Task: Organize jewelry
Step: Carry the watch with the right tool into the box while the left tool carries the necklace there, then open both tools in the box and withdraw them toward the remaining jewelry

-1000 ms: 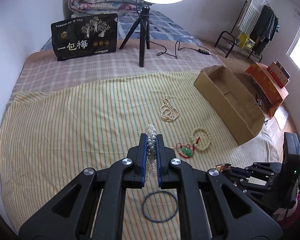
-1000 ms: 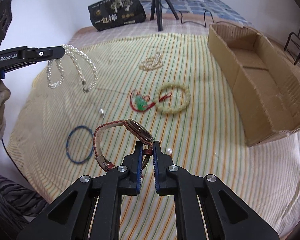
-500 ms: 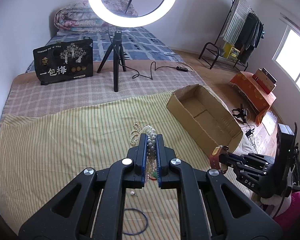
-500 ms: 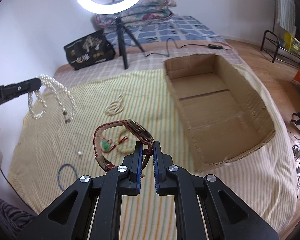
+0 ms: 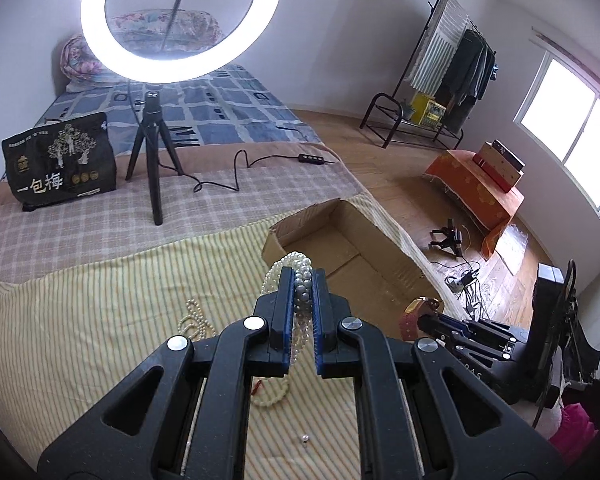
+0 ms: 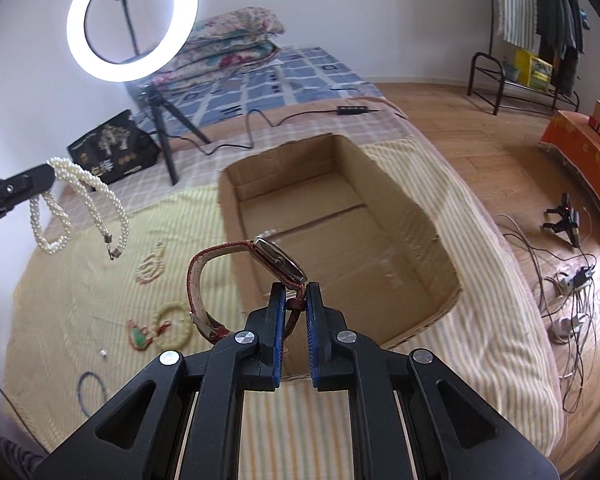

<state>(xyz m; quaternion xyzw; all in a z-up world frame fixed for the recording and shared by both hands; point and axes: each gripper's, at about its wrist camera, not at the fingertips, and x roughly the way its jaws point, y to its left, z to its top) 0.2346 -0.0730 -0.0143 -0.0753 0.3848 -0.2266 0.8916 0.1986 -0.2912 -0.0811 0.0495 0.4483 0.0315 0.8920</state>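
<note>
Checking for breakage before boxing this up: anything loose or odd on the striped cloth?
Yes. One loose pearl-like bead lies alone on the striped cloth, near the blue ring, apart from any strand. It may have come off a necklace. The cardboard box looks empty.

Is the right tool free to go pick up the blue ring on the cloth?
Probably not yet. The right tool is shut on the watch strap, so it is occupied. The blue ring lies uncovered on the cloth, nothing over it.
</note>
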